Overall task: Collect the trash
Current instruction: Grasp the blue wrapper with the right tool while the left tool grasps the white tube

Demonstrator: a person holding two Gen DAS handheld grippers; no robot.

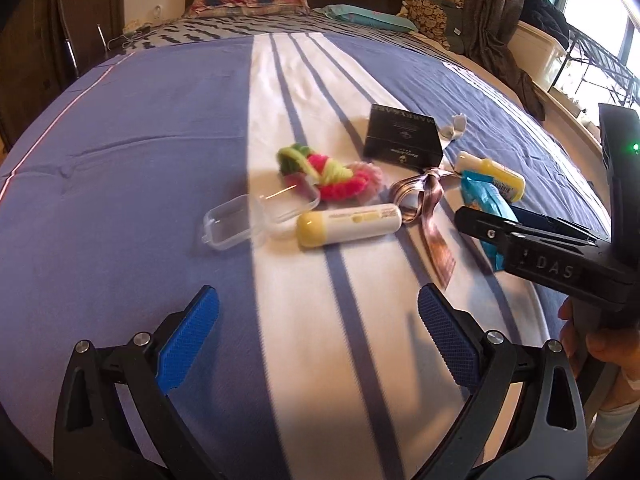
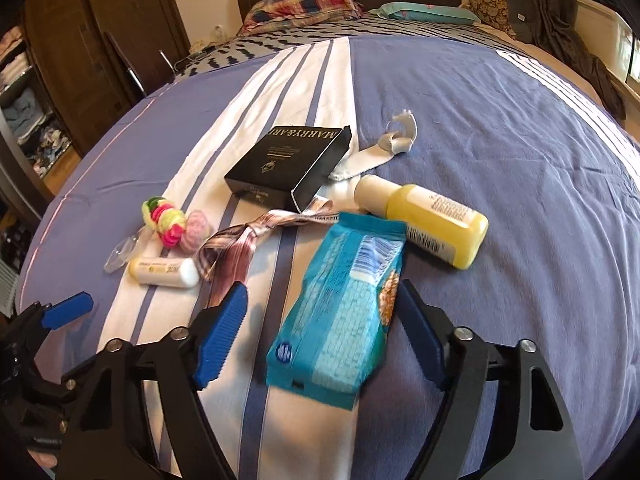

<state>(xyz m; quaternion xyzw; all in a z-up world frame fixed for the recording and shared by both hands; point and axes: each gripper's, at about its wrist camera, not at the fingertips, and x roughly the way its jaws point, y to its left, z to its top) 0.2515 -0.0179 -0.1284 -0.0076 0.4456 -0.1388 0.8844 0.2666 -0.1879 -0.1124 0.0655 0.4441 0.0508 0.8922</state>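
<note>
A blue snack wrapper (image 2: 340,300) lies flat on the bed, between the open jaws of my right gripper (image 2: 320,320); neither pad touches it. In the left wrist view the wrapper (image 1: 486,204) shows partly behind the right gripper (image 1: 520,232). Around it lie a black box (image 2: 288,164), a yellow bottle (image 2: 432,224), a shiny ribbon (image 2: 240,240), a white-and-yellow tube (image 1: 348,224), a clear plastic case (image 1: 248,220), bright yarn scrunchies (image 1: 324,172) and a grey-white scrap (image 2: 384,148). My left gripper (image 1: 316,336) is open and empty, short of the tube.
The bed has a purple cover with a white striped band (image 1: 280,80). Pillows (image 2: 304,4) lie at the headboard. A wardrobe and chair stand on the left (image 2: 80,60). A window, rack and hanging clothes are on the right (image 1: 560,40).
</note>
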